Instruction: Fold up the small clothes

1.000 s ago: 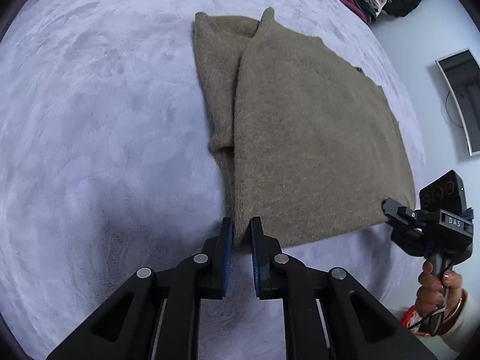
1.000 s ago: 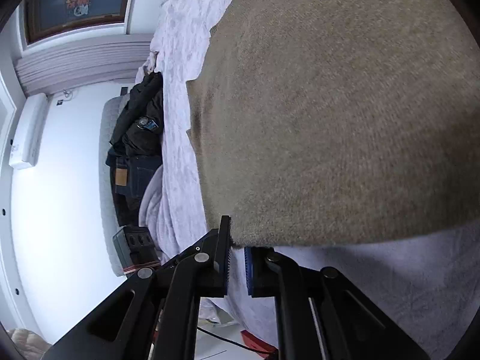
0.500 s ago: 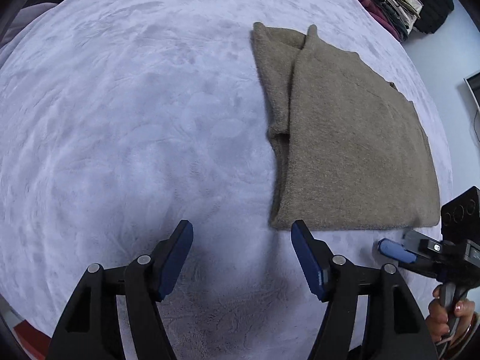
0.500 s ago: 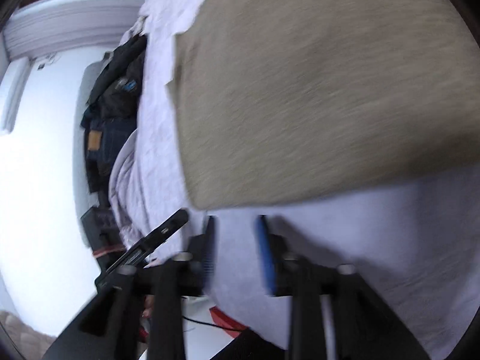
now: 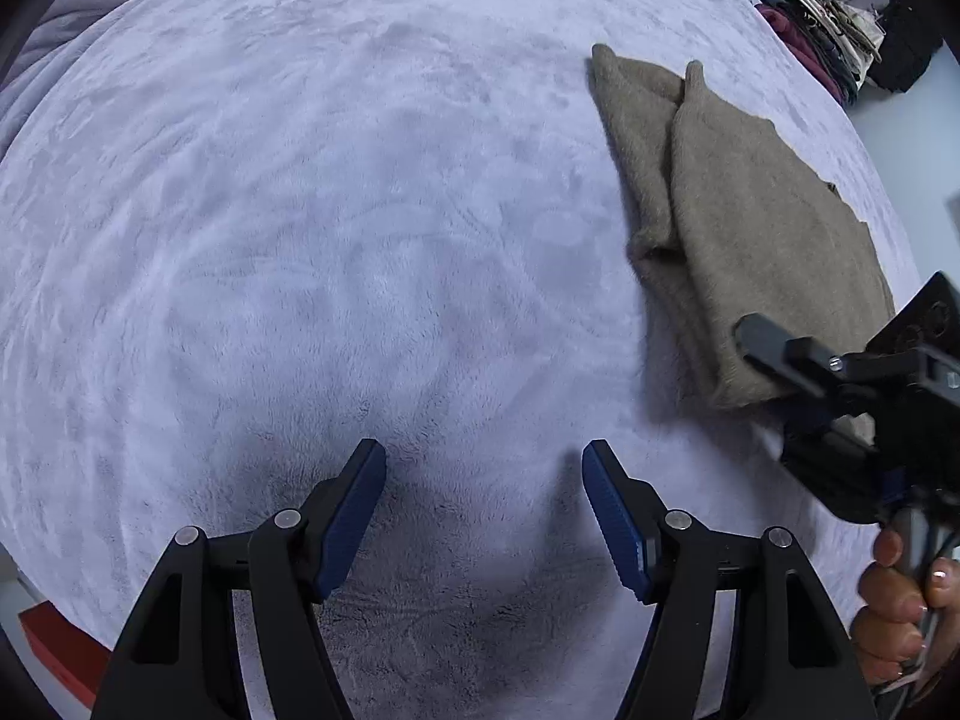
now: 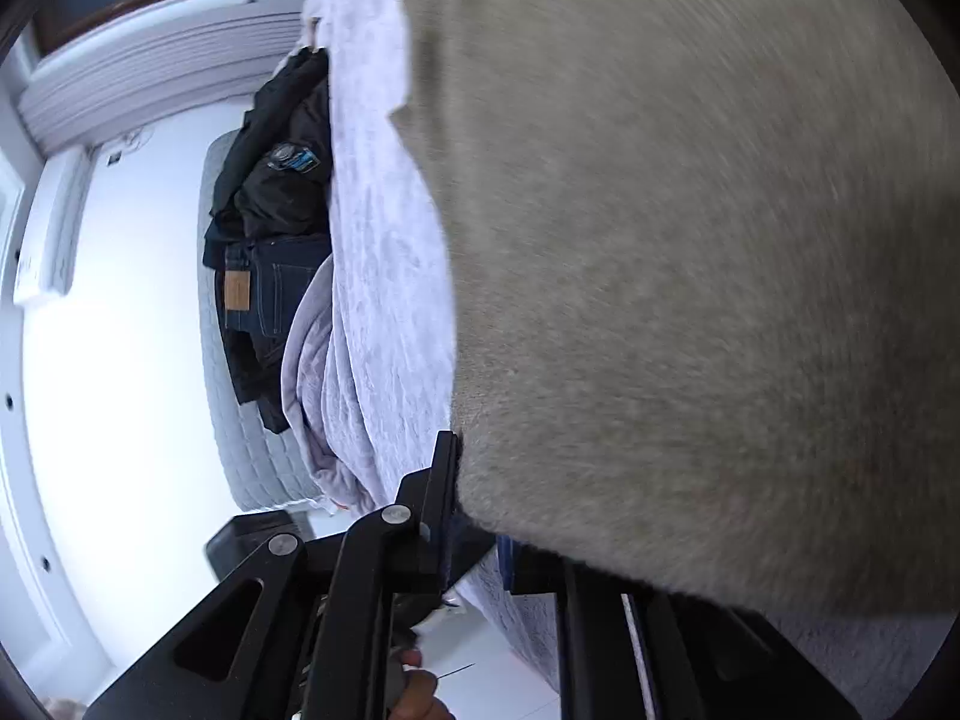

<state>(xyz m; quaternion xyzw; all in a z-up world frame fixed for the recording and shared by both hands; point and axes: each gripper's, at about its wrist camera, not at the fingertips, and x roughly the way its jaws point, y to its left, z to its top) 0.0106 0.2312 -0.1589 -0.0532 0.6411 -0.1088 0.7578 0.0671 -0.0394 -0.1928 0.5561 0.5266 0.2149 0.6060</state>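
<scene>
Bed (image 5: 300, 240) blanket carries sweater (image 5: 768, 240), folded, frame right. Left claw (image 5: 483, 504) gapes empty; right claw (image 6: 474, 540) pinched on its near edge. Next fold likely needs a lift-over.

The left wrist camera is looking steeply down along its own black gripper (image 5: 483, 480) onto a pale lilac fleece bed cover (image 5: 300, 240), taking in most of it from well above. The right wrist camera is sitting rolled sideways, very near a folded taupe knitted sweater (image 6: 690, 270) that is filling its view. Both views are sharing that sweater (image 5: 756, 240), the cover (image 6: 384, 276), and the right gripper (image 5: 798, 372).
</scene>
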